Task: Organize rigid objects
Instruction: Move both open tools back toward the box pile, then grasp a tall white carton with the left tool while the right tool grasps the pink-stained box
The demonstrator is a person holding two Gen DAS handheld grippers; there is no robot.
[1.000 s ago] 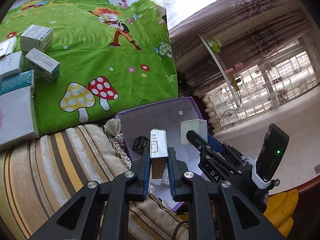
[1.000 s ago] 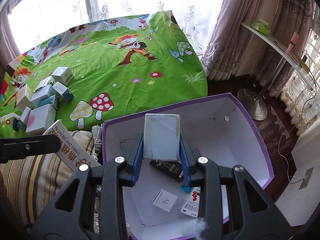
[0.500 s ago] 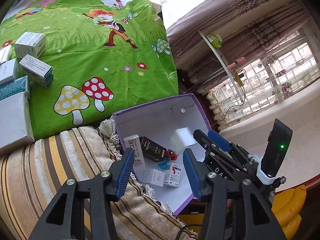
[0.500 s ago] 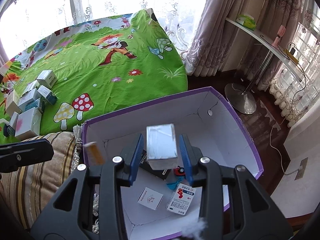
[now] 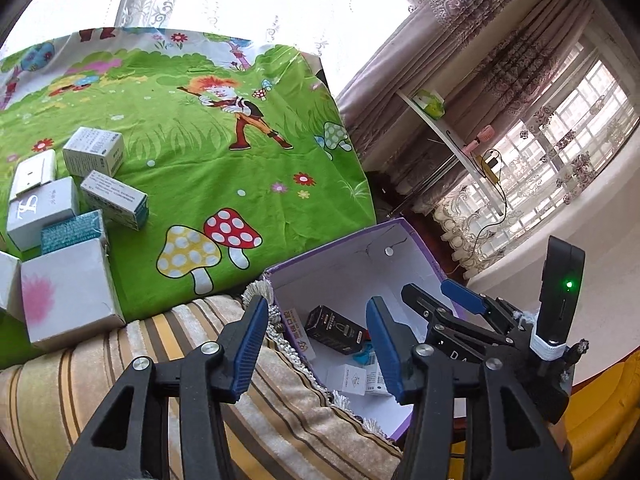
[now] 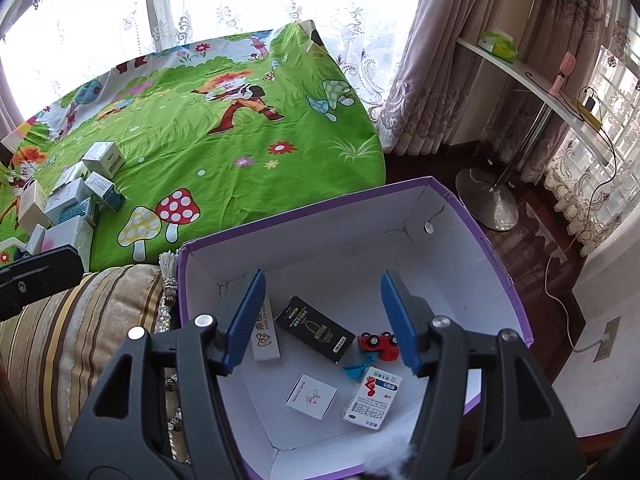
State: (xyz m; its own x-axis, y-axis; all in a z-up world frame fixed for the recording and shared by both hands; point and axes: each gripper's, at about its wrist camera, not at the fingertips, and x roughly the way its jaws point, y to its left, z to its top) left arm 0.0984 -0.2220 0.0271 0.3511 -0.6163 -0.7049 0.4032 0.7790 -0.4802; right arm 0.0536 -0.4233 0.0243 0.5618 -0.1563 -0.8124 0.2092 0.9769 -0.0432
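Note:
A purple cardboard box (image 6: 496,264) with a white inside stands beside the bed and also shows in the left wrist view (image 5: 424,248). In it lie a black carton (image 6: 316,328), a long white carton (image 6: 266,334), a small white square carton (image 6: 311,396), a red-and-white medicine box (image 6: 370,396), a red toy car (image 6: 378,344) and a blue piece (image 6: 358,368). My right gripper (image 6: 322,322) is open and empty above the box. My left gripper (image 5: 316,348) is open and empty over the box's near-left rim. Several white and teal cartons (image 5: 72,216) lie on the green sheet.
A striped cushion (image 5: 80,372) lies between the bed and the box. The green cartoon sheet (image 5: 224,168) covers the bed. A curtain, a wall shelf (image 6: 532,80) and a lamp base (image 6: 486,196) stand to the right on the wooden floor.
Both grippers opened and dropped their cartons into the purple box. The left one released the long white carton, the right one the pale box, which is hidden now. Both grippers then lifted slightly.

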